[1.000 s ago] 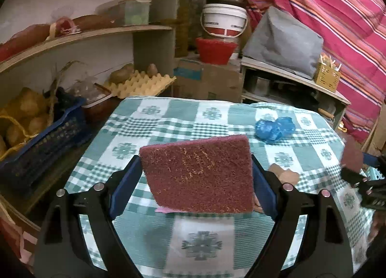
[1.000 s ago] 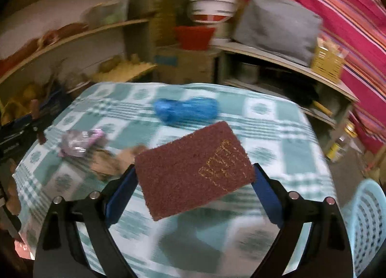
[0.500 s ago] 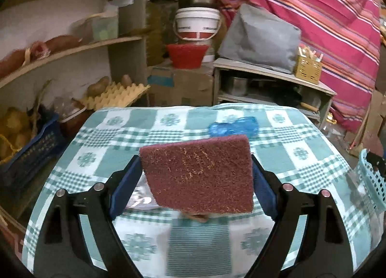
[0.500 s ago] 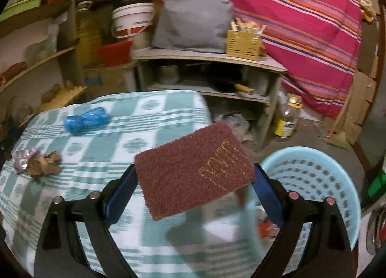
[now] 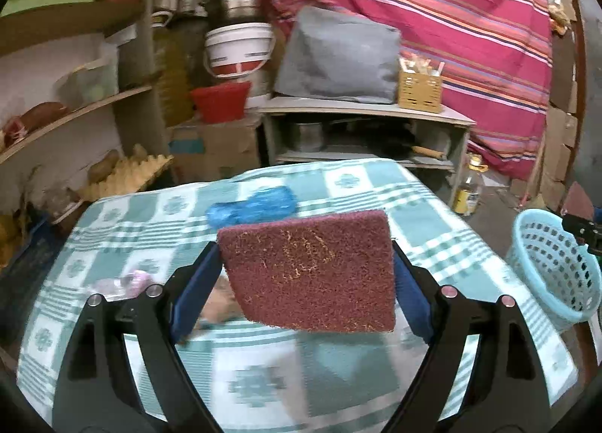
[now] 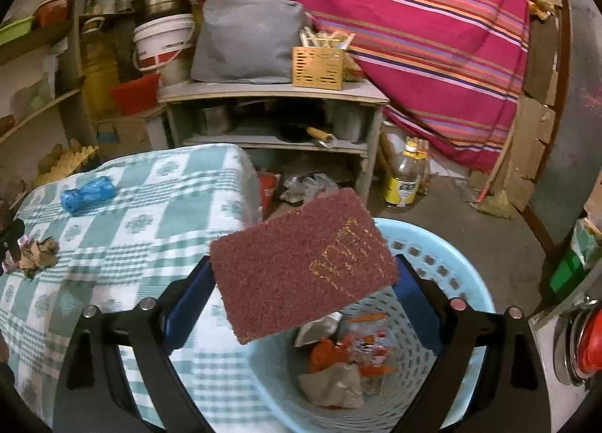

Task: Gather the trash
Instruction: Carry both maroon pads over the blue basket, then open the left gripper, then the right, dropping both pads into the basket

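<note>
Pinches a maroon scouring pad (image 6: pixel 301 267) edge to edge in the right gripper (image 6: pixel 301 277), tilted, above the near-left rim of the pale blue basket (image 6: pixel 444 245) on the floor to the right of the table (image 6: pixel 158 245). Holds wrappers and crumpled paper in that basket already. Clamps a second pad (image 5: pixel 312 271) the same way in the left gripper (image 5: pixel 304 269), low over the near half of the checked cloth.

Leaves on the table a blue bag (image 5: pixel 252 205) toward the far side, plus a pink wrapper (image 5: pixel 124 280) and a brown paper scrap (image 6: pixel 37 250) at the near left.

Risks, as a judgement: letting go from this spot may bounce the pad off the rim onto the floor or the cloth edge, since it overhangs the rim rather than the centre. Hides much of the view ahead behind each pad, so reaching for the near-left scraps may miss or shove them off the table edge. Could snag the cloth if brought down too low.
</note>
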`<state>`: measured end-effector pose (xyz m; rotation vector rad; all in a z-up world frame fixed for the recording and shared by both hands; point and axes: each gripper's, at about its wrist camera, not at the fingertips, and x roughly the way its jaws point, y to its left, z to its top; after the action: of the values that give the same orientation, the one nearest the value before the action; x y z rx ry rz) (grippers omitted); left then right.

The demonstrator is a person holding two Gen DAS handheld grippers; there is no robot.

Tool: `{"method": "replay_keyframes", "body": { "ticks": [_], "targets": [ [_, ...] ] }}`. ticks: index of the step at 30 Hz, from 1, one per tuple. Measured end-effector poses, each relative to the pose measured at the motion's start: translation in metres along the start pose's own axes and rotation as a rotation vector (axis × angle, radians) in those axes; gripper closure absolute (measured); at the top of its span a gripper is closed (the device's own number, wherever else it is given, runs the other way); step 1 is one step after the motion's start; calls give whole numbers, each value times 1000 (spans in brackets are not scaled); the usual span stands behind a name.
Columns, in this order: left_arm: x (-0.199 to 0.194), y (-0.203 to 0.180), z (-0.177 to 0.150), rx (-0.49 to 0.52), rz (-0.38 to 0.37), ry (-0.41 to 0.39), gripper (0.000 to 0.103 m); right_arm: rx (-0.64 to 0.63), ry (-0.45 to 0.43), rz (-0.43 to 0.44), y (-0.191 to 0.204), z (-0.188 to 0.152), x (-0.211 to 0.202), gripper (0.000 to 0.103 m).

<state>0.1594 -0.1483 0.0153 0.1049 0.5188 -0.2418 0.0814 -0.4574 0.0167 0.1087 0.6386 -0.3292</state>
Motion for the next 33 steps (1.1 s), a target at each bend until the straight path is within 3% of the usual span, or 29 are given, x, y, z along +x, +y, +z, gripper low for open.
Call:
{"method": "replay_keyframes", "body": {
  "ticks": [11,22,33],
  "targets": [
    [16,-90,-3,45,-91,23,19,55,-9,-5,-58,-5,-6,12],
    [25,-170,-4,105,-188,24,19,24,-2,0,-83,-16,-8,12],
    [30,-231,-9,159,-273,41,18,93,24,-41,-125,-30,-5,12]
  ]
}}
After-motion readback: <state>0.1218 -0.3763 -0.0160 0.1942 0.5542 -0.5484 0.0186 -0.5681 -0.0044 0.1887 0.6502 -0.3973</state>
